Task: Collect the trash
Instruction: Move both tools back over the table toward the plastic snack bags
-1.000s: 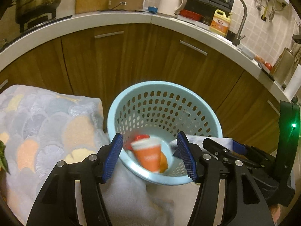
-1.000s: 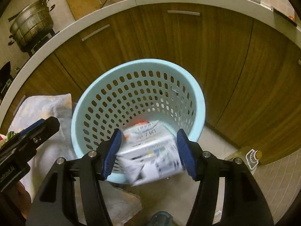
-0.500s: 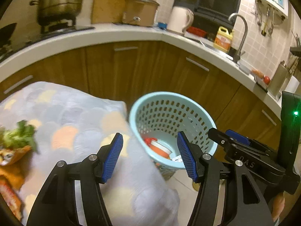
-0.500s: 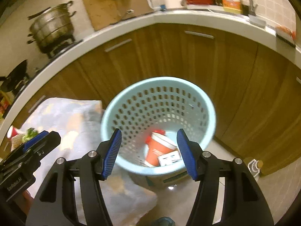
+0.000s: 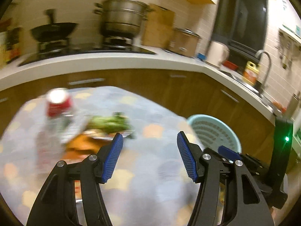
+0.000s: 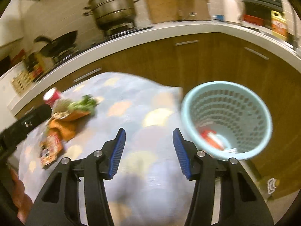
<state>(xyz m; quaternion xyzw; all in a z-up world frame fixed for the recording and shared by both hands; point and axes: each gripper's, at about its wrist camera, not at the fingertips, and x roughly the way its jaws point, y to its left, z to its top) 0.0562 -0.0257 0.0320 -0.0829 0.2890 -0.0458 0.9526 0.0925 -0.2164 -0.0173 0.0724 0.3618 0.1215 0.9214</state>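
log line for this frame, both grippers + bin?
left gripper: open | right gripper: open | basket: holds trash | leftover trash: on cloth

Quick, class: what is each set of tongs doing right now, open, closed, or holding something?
Left tongs: open, holding nothing.
Right tongs: open, holding nothing.

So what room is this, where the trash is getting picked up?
Most likely a home kitchen. A big steel pot sits on a stove burner, a black wok is beside it, and a sink tap rises from the white counter over wooden cabinets.
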